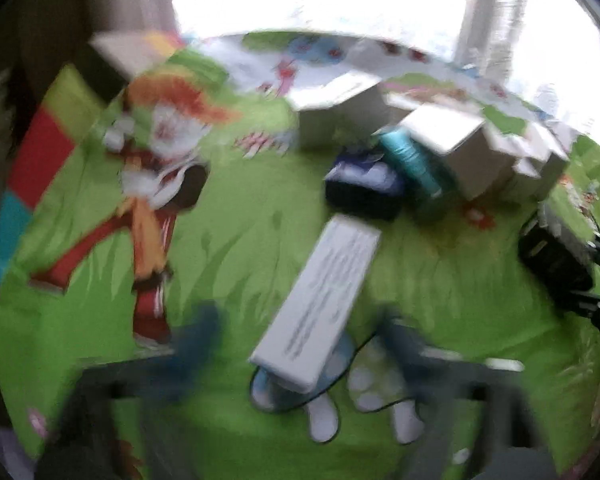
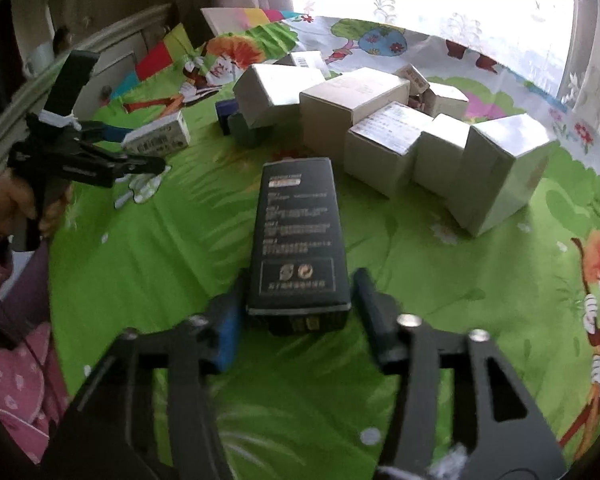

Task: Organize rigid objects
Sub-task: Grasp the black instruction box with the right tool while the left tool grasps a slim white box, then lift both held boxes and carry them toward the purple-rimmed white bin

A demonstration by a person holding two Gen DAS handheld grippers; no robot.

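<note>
The right gripper [image 2: 298, 308] has its fingers apart around the black box [image 2: 298, 240] on the green cloth [image 2: 148, 248]. The left gripper [image 1: 300, 344] has fingers apart beside the white box [image 1: 320, 304].

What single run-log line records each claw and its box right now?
left claw: open, around white box | right claw: open, straddling black box | both boxes on green cloth

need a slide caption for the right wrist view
Right gripper open around a black box on the green cartoon bedsheet, white boxes clustered behind.
</note>
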